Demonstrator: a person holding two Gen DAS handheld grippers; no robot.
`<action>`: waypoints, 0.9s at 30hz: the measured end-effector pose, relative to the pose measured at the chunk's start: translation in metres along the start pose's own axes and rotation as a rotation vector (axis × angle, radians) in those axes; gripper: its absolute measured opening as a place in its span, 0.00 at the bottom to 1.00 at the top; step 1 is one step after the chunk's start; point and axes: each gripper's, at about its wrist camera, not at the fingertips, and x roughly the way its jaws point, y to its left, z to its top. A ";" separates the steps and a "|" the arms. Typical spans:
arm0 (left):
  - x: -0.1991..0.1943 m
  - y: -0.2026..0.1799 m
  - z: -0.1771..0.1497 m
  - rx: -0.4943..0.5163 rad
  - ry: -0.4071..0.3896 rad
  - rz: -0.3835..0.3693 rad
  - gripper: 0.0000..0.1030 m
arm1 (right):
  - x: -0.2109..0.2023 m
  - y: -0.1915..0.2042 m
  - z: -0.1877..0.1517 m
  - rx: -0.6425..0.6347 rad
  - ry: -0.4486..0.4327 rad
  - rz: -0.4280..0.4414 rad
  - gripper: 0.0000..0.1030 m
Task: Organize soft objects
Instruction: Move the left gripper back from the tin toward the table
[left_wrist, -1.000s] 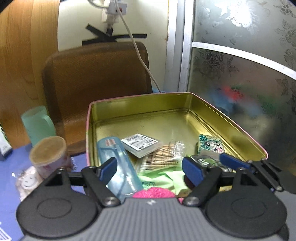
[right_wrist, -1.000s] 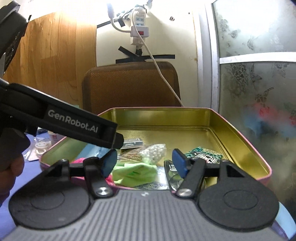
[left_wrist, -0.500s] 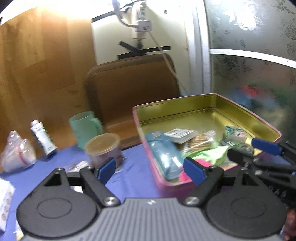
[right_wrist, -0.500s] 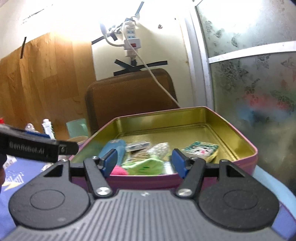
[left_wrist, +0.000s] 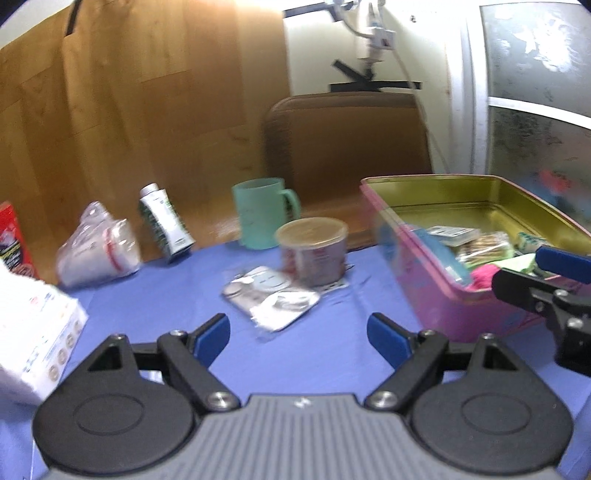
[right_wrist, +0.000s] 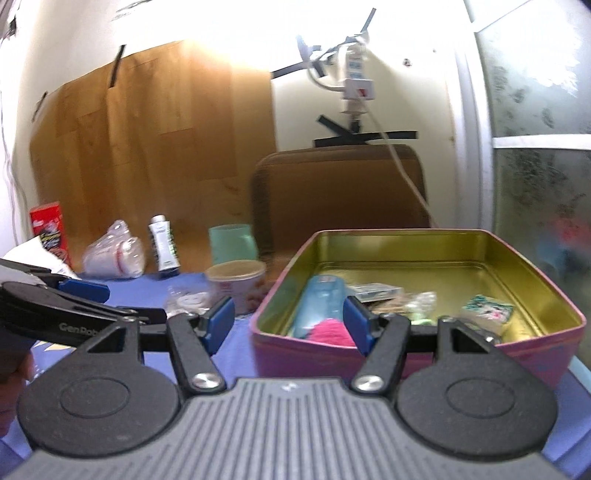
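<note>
Left wrist view: the left gripper (left_wrist: 298, 332) is spread and empty; a flat foil packet (left_wrist: 271, 297) lies just ahead, left of the pink tin (left_wrist: 436, 295).

Right wrist view: the right gripper (right_wrist: 290, 325), spread and empty, faces the tin's (right_wrist: 406, 354) near wall, farther from the packet (right_wrist: 186, 299).

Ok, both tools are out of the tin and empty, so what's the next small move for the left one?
Probably ease the left tool forward and down onto the flat clear packet on the blue cloth. Its jaws are open and empty, the packet lies just ahead between the fingertips in its view, and it is still outside the pink tin, where a pink soft item already sits.
</note>
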 end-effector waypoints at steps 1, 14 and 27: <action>0.001 0.005 -0.002 -0.006 0.002 0.007 0.82 | 0.001 0.005 0.000 -0.007 0.003 0.006 0.65; 0.017 0.062 -0.028 -0.055 0.047 0.128 0.86 | 0.015 0.050 -0.007 -0.092 0.062 0.083 0.65; 0.046 0.101 -0.050 -0.112 0.117 0.213 0.86 | 0.031 0.078 -0.018 -0.149 0.133 0.133 0.65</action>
